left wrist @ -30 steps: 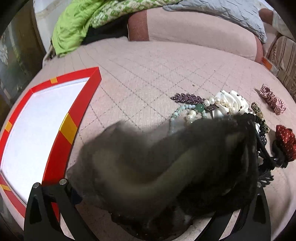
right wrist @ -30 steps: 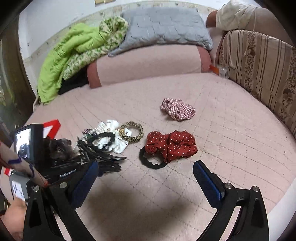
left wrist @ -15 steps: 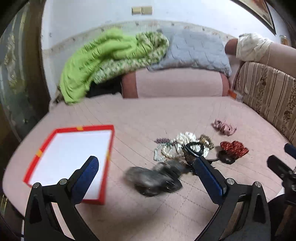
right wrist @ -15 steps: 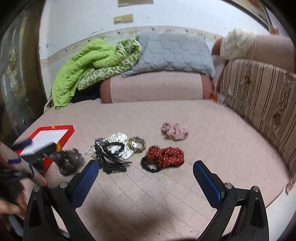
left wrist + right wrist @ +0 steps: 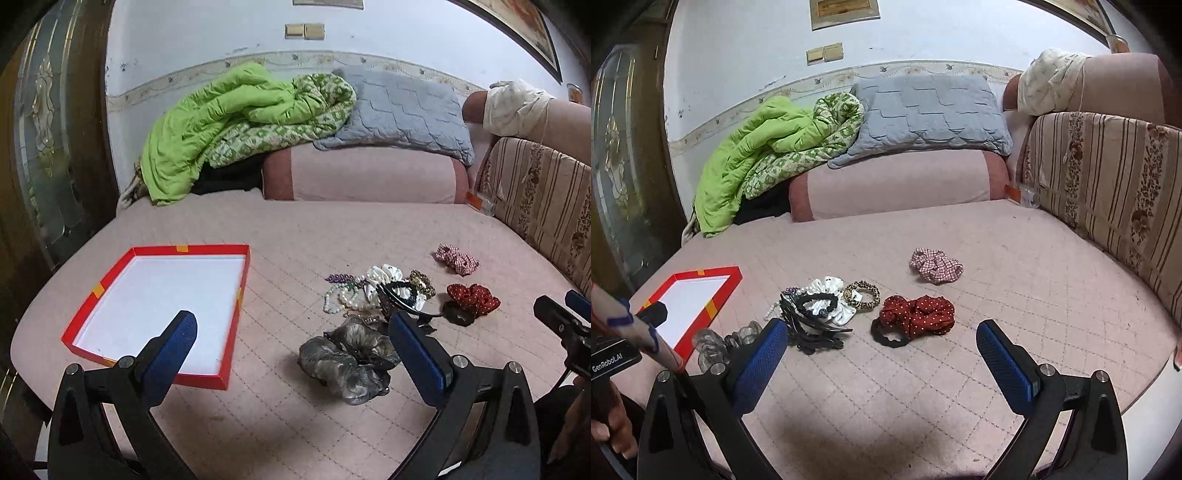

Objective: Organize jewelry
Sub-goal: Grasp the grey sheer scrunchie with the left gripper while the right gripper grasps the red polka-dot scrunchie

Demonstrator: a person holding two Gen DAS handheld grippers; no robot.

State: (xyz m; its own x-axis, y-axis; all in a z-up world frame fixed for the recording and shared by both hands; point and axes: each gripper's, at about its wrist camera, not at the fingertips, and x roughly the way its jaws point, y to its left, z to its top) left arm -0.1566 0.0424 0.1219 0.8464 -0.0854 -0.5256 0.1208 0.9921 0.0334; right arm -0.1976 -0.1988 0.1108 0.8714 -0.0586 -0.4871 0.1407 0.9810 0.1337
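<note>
Two grippers hang above a pink quilted bed (image 5: 332, 229), each with its blue-padded fingers spread wide and nothing between them: the left gripper (image 5: 291, 350) over the near left part of the bed, the right gripper (image 5: 881, 360) over the near middle. A red tray (image 5: 236, 306) with a white floor lies flat on the left, with no jewelry in it. Just right of the tray's near corner sits a grey ruffled scrunchie (image 5: 349, 360), apart from the main heap. Farther back lies the heap itself: a pearl necklace (image 5: 343, 297), a purple beaded piece (image 5: 338, 277), a white scrunchie (image 5: 384, 275), a black hair claw (image 5: 809, 325) and a leopard-print hair tie (image 5: 862, 293), all touching or overlapping. To the right of the heap a red polka-dot scrunchie (image 5: 918, 314) rests against a black hair tie (image 5: 886, 334), and a pink checked scrunchie (image 5: 936, 266) lies alone farther right and back. At the far edge, a green quilt (image 5: 221, 125) and a grey pillow (image 5: 402, 110) are piled on a pink bolster (image 5: 369, 177).
</note>
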